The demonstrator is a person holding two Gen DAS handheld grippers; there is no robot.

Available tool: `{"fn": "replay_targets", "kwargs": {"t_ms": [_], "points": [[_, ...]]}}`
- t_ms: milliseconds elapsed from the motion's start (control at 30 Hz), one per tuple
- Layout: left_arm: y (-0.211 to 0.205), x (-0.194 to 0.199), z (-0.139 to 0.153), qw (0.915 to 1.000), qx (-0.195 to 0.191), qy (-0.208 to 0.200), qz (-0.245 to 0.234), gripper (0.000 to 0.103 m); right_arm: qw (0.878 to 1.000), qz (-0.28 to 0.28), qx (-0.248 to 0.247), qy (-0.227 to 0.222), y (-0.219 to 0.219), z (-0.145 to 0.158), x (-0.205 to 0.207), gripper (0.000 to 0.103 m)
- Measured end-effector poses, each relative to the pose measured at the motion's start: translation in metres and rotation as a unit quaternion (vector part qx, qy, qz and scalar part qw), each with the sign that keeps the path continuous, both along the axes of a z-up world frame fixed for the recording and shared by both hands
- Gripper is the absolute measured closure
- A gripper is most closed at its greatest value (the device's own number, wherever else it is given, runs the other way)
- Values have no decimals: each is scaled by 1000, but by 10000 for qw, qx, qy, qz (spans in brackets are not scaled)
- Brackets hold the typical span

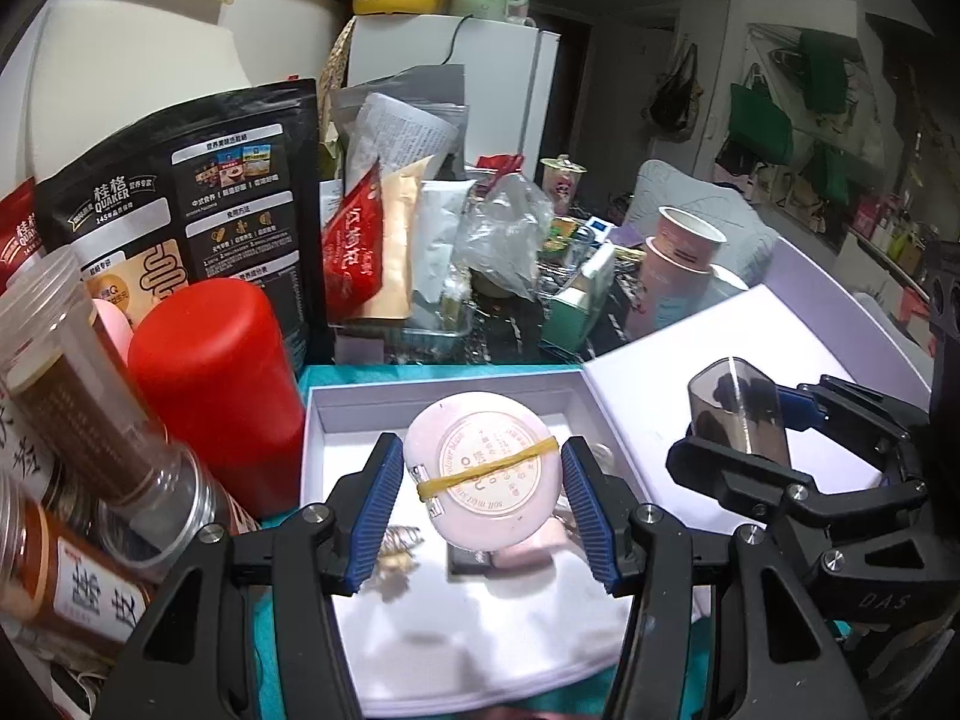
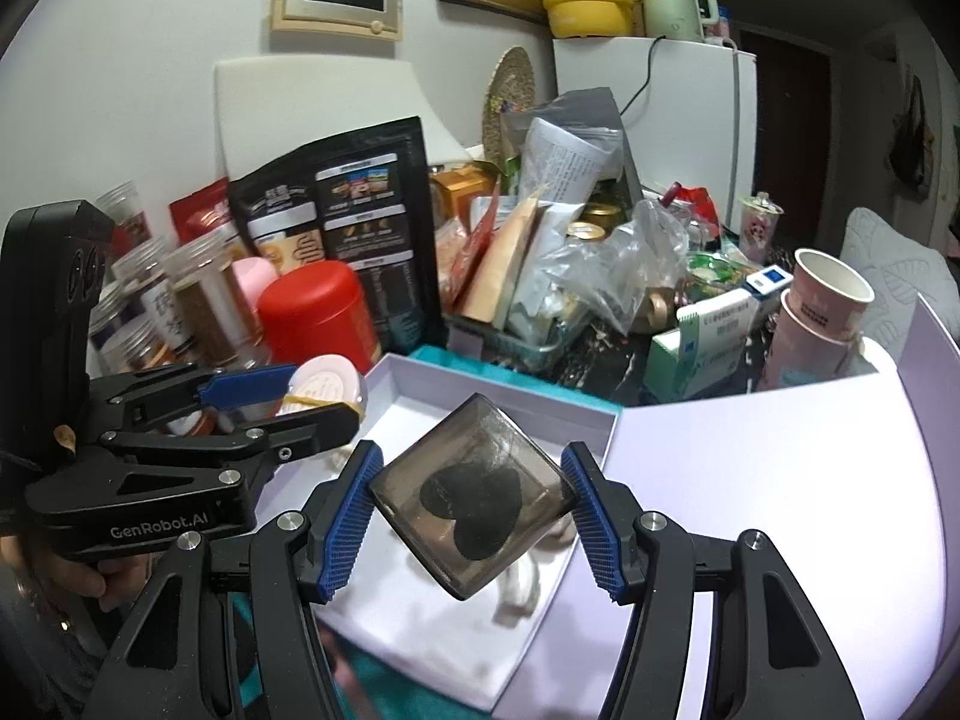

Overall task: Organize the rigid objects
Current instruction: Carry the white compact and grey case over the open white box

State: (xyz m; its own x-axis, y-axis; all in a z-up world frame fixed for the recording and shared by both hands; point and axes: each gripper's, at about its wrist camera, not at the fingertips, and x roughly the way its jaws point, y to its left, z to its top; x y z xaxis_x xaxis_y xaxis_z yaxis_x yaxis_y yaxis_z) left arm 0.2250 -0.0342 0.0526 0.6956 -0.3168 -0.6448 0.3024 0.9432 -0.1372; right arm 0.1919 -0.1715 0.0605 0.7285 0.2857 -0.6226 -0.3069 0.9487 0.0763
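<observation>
Pink round compact (image 1: pixel 485 468), bound with a yellow rubber band (image 1: pixel 489 468), sits clamped between the blue pads of the left gripper (image 1: pixel 483 495), held up over the open white box (image 1: pixel 336 414). Its printed label faces the camera and the case is tilted a little. From the right wrist view the same compact (image 2: pixel 327 387) shows at the left, pinched in the left gripper (image 2: pixel 288 399) above the box's near-left corner.

Over on the other side, the right gripper (image 2: pixel 474 495) has its jaws closed onto a smoky grey transparent case (image 2: pixel 474 495), turned corner-on like a diamond, with dark heart-shaped pieces inside. It too hangs above the box (image 2: pixel 420 372), whose lid (image 2: pixel 750 480) lies folded open to the right. In the left wrist view the grey case (image 1: pixel 735 408) and the right gripper (image 1: pixel 780 420) sit off to the right, over that lid (image 1: pixel 654 372).

Down in the box bottom lie a few small bits, blurred: something gold (image 1: pixel 399 546), a dark flat piece (image 1: pixel 471 561).

Behind the box stand a red canister (image 1: pixel 216 384), a black Quaker bag (image 1: pixel 180 192), clear spice jars (image 1: pixel 90 372), stacked pink paper cups (image 1: pixel 681 252) and a heap of packets. A teal cloth (image 1: pixel 444 372) lies under the box.
</observation>
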Motion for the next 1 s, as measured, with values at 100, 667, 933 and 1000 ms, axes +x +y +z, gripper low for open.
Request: {"fn": "replay_targets", "kwargs": {"t_ms": [100, 667, 933, 1000], "points": [[2, 13, -6, 9999, 46, 68, 62, 49, 10000, -6, 21, 50, 1, -6, 13, 41], [0, 64, -45, 9978, 160, 642, 102, 49, 9979, -253, 152, 575, 0, -50, 72, 41], [-1, 76, -60, 9954, 172, 945, 68, 49, 9952, -217, 156, 940, -1, -66, 83, 41], [-1, 79, -64, 9945, 210, 1028, 76, 49, 9952, -178, 118, 955, 1, -66, 84, 41]]}}
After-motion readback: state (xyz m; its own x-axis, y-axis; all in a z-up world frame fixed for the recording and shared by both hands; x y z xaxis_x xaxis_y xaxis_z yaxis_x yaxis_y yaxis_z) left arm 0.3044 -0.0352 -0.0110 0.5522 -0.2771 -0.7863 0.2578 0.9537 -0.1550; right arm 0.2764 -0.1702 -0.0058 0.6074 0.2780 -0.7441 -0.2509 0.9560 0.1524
